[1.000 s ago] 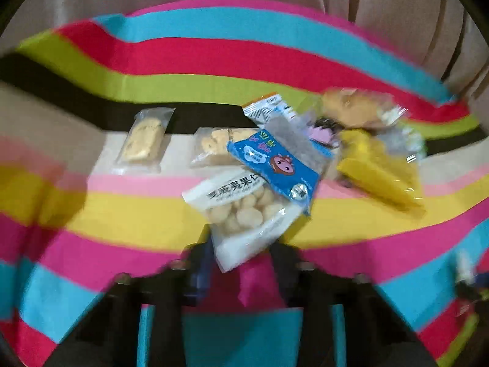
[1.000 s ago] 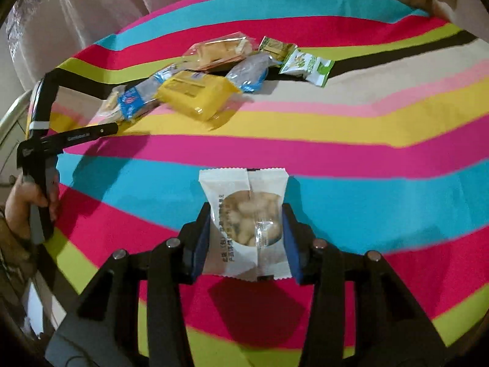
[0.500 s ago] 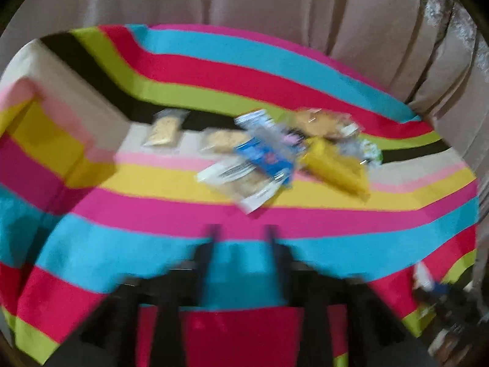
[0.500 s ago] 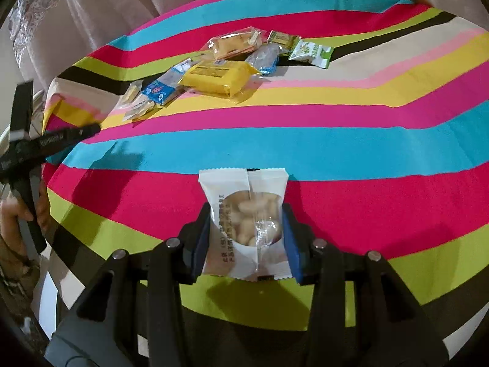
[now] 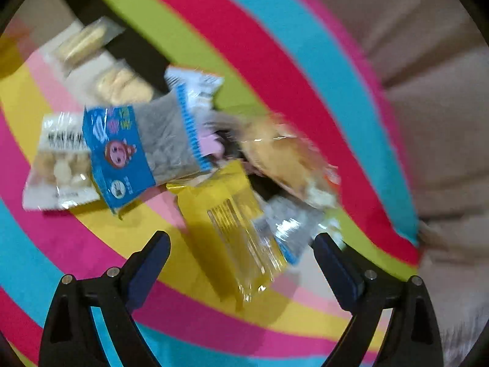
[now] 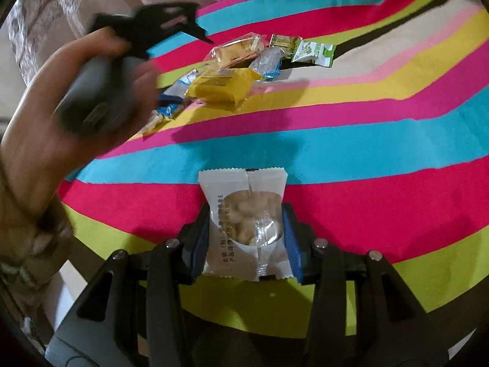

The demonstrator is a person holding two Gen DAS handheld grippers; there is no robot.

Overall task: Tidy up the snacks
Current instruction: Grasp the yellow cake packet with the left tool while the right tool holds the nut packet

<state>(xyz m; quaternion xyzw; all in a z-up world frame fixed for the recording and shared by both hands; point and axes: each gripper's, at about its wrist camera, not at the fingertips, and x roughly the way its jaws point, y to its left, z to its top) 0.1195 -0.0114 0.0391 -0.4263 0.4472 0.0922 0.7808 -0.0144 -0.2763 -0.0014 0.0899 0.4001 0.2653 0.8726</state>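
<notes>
So the left gripper is spread wide with nothing in it, hovering just near of the snack pile, and its 2 jaws sit either side of the yellow packet. My guess is that's the next pick, since the packet points straight into the gap. The view is pretty blurry though, so I can't tell if anything is touching yet.

The pile itself, going left to right in the left wrist view: a clear packet of pale biscuits at the far left, apart from the rest, then a white nut packet partly tucked under the blue cartoon packet. After that comes the yellow one, and right of it an orange-ish clear packet. They overlap a lot, probably just dumped there unsorted on the striped surface.

Over on the right, the right gripper is clamped narrow on a white cashew packet, pinching it by its 2 long edges with the top end sticking out forward. It's well on the near side, away from the heap, above the red and green stripes. I reckon that's where a separate group goes, matching nuts with nuts maybe. Far right of the pile there's also a green and white packet.
</notes>
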